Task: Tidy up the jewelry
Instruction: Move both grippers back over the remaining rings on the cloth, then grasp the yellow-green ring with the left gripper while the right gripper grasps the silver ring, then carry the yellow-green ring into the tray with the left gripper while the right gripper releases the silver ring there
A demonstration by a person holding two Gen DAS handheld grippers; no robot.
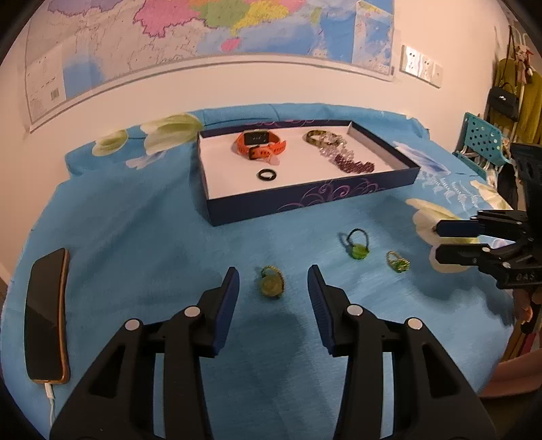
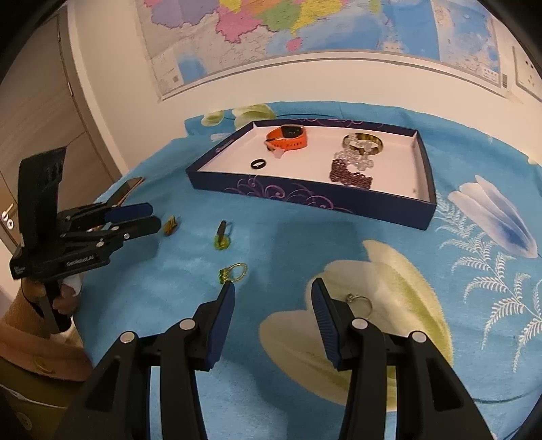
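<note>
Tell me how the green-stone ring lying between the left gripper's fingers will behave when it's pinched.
The green-stone ring looks small and rigid, so it probably won't flex. Its thin band and rounded stone may let it twist or slip between the fingers. Resting on the soft blue cloth, it likely won't roll far if nudged.

Background. A large coloured map (image 1: 216,30) hangs on a pale wall (image 1: 237,88) with white switch plates (image 1: 421,66) to its right. A blue floral cloth (image 1: 142,230) covers the table. A turquoise perforated chair (image 1: 481,138) and hanging bags (image 1: 504,101) stand at right; a wooden door (image 2: 37,111) at left.
</note>
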